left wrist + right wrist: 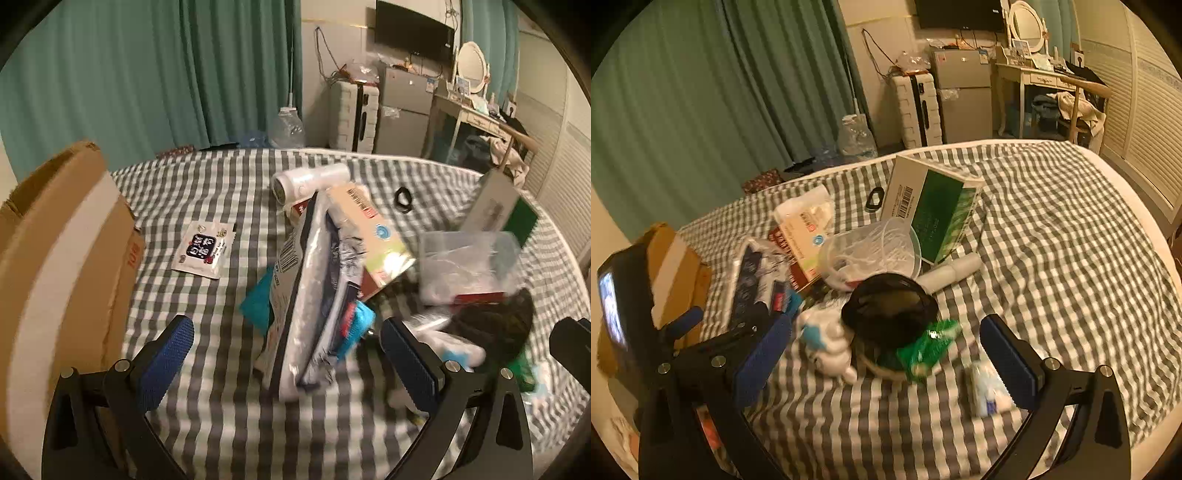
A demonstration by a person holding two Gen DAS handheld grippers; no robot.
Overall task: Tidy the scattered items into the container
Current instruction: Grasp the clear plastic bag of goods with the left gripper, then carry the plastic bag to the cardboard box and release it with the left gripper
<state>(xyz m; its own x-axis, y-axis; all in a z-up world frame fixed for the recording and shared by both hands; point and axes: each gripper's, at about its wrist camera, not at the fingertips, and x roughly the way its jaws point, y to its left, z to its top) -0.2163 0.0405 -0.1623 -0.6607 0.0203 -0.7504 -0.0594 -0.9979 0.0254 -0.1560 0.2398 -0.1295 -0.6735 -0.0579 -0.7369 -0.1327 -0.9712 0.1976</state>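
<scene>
Brown cardboard box (70,236) stands open-flapped on the checked bed (207,184), beside jumbled packets (314,295); left gripper (286,363) and right gripper (884,363) gape empty.

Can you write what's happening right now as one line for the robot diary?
left gripper: open, over pouch | right gripper: open, over black bowl | cardboard box: at left | held: nothing

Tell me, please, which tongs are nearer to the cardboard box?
Left. The cardboard box stands right beside the open left tongs, just off their left finger. The open right tongs hover over the pile on the far side of them, with the box beyond.
</scene>
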